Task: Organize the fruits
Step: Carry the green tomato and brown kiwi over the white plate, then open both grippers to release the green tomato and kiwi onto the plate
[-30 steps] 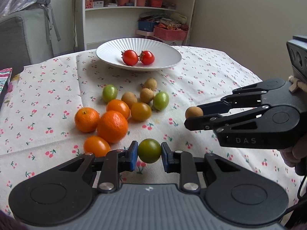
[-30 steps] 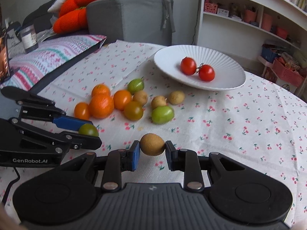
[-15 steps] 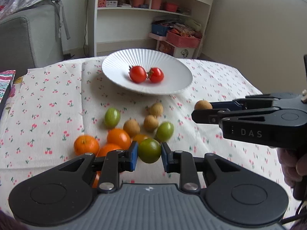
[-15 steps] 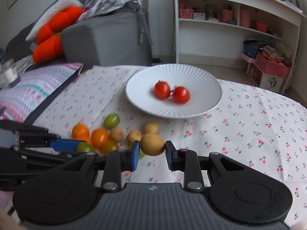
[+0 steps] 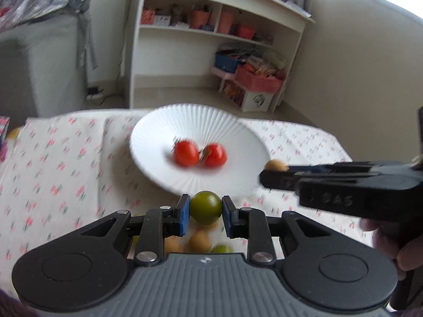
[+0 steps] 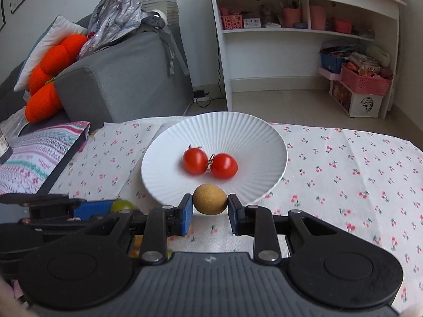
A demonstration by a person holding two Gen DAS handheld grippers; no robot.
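A: At the near rim of the white plate [image 6: 158,174], both tongs now hang with their loads, where a second ago they were back over the loose pile of fruit. The left tongs [image 5: 205,209] pinch a green fruit [image 5: 206,207] between the blue pads; the right tongs [image 6: 210,204] pinch a tan, rough-skinned fruit [image 6: 210,199].

B: So both grips are firm, and the fruit is off the desk [image 6: 343,174]?

A: Yes, each fruit sits squarely between narrow jaws, clear of the cherry-print cloth [image 5: 53,174]. In the left view the pile has dropped under the tongs: only a few tan and green fruits [image 5: 199,241] peek out below the pads.

B: And further on?

A: Two red tomatoes [image 6: 208,164] lie side by side in the middle of the plate, which stands toward the far edge of the desk. They have not moved.

B: What does that mean for the sorting?

A: I judge the carry is almost over. Both pieces look ready to be set beside the tomatoes, then the rest of the pile remains. A round fruit may roll when released.
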